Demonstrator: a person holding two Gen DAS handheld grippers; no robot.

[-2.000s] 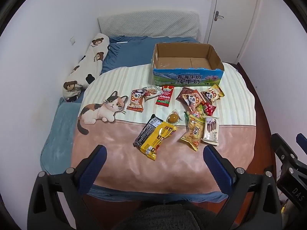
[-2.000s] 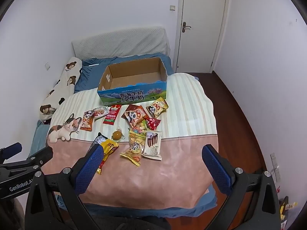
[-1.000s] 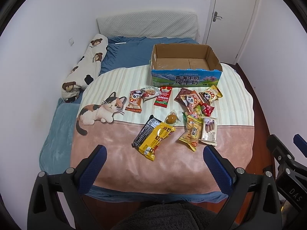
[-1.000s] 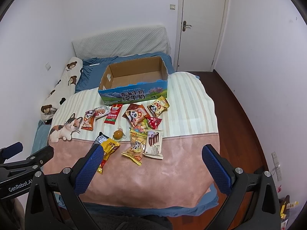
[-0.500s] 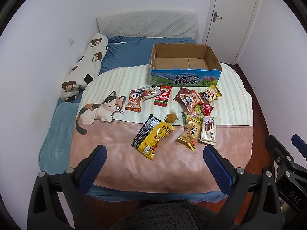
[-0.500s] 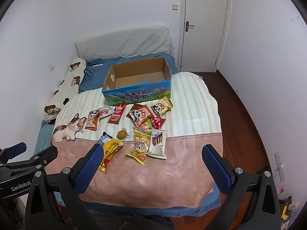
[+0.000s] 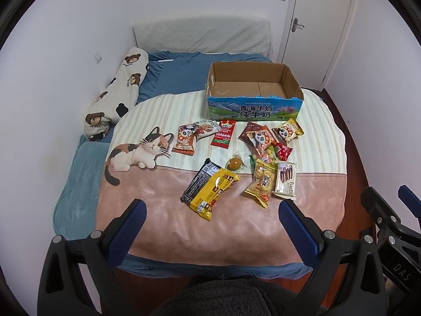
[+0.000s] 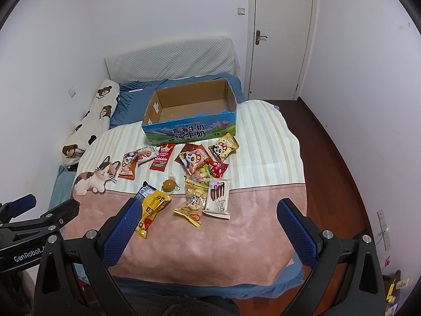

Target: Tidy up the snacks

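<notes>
Cardboard, brown inside and printed blue and green outside, makes up the open box point(image 7: 254, 93) that is sitting at the far side of the bed's striped cream and pink blanket point(image 7: 318, 131); its floor is showing bare, so no snack is yet lying in it. The snacks are lying loose on the blanket in front of the box: a yellow foil packet point(image 7: 214, 192) overlapping a black wrapper point(image 7: 198, 181), a yellow-orange puffed bag point(image 7: 261, 184), a white wafer pack with brown sticks printed on it point(image 7: 285, 181), a small clear-wrapped round amber sweet point(image 7: 235, 163), a red flat sachet point(image 7: 223, 133), and several panda-printed pouches point(image 7: 259, 138), which are lying nearest the box.

The left hand-held gripper point(image 7: 211, 229) is hanging above the near edge of the blanket with its blue-padded fingers point(image 7: 126, 230) spread wide and nothing between them. The right hand-held gripper point(image 8: 208, 230) is standing likewise wide apart and empty, just beside the left one.

Judgement: the task is standing at its very start, in the approach step, with no item yet selected. The next move is likely calling for one gripper to descend on a near packet, probably the yellow foil one or the wafer pack, and pinch across its narrow width. The pile at the centre is overlapping, and the count of pouches there cannot be fixed from either view.
</notes>
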